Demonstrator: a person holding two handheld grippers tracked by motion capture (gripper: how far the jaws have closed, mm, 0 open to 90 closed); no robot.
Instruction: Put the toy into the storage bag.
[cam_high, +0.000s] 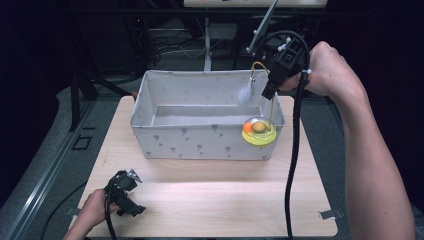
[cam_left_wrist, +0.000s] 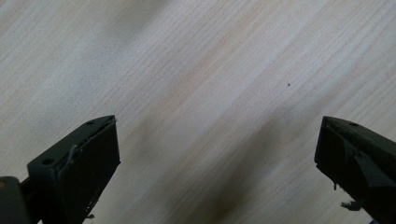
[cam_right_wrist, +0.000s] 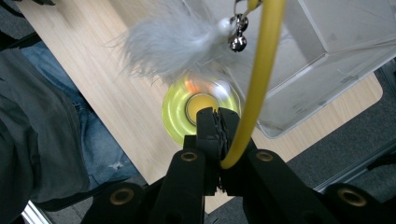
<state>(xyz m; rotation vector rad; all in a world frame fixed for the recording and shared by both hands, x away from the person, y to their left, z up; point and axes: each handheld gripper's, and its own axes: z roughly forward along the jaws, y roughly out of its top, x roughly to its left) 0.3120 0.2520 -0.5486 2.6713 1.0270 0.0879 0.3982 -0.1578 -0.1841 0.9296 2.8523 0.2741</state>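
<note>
Carrying stage: right gripper (cam_high: 268, 90) clenched on yellow wand (cam_right_wrist: 254, 79) above fabric bin (cam_high: 165, 140); left gripper (cam_high: 127, 192) released on desk (cam_high: 210, 200). Next, probably lowering inside.

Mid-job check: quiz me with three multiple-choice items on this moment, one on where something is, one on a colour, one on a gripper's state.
1. Where is the left gripper?
A. inside the bin
B. low over the bare table, near its front left corner
C. above the toy

2. What colour is the toy's round base?
A. yellow
B. blue
C. red

3. The right gripper is
A. wide open
B. shut on the toy's yellow stalk
C. resting on the table

Answers: 1 B, its jaws frame bare wood. 2 A, the disc shows yellow. 3 B, the jaws pinch the stalk.
</note>
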